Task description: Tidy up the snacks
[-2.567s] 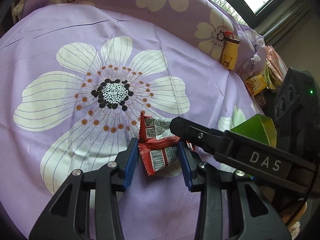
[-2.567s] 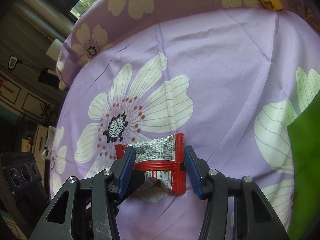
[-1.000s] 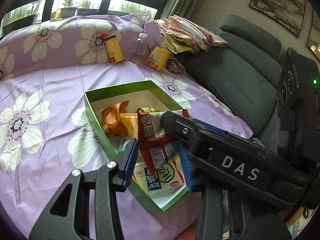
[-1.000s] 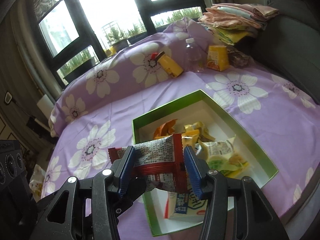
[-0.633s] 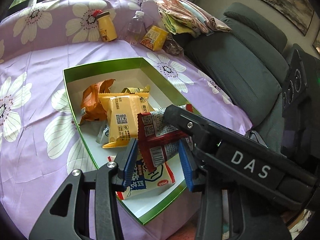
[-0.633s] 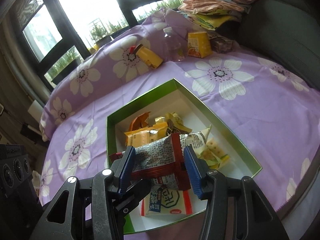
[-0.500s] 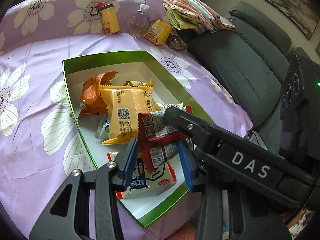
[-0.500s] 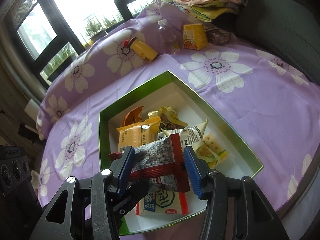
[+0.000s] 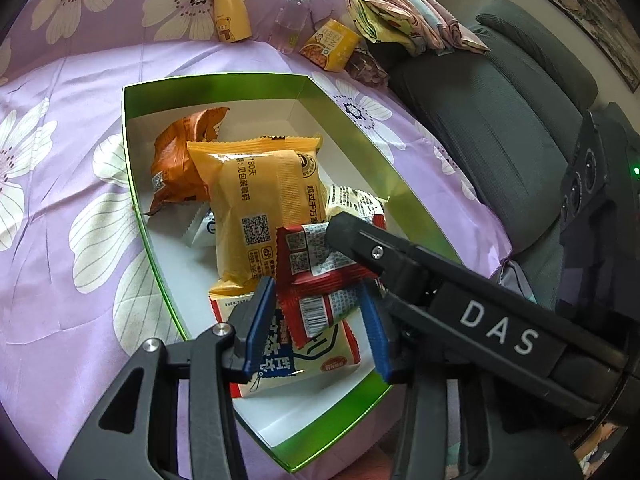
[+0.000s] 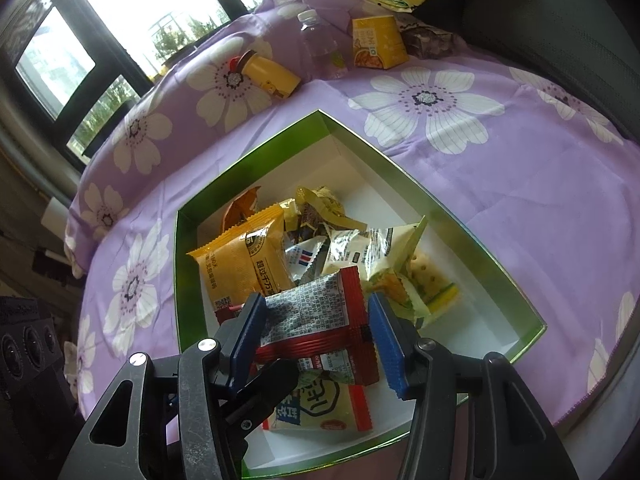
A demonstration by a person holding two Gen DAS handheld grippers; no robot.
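A red snack packet (image 9: 320, 280) hangs over the green box (image 9: 224, 80), held between both grippers. My left gripper (image 9: 320, 320) is shut on its lower part. My right gripper (image 10: 316, 332) is shut on the same red packet (image 10: 316, 320), and its finger crosses the left wrist view (image 9: 360, 248). In the box (image 10: 440, 208) lie a yellow packet (image 9: 260, 208), an orange packet (image 9: 176, 168), a white-and-red packet (image 9: 304, 352) and several more snacks.
A yellow bottle (image 9: 232, 12), a clear bottle (image 9: 292, 16) and a yellow carton (image 9: 332, 44) stand at the back of the purple flowered cloth (image 9: 60, 240). Folded cloths (image 9: 392, 8) and a grey sofa (image 9: 500, 120) are at the right.
Both grippers carried the red packet from the bare cloth to above the box, then lowered it closer to the snacks inside. The grip on it is unchanged.
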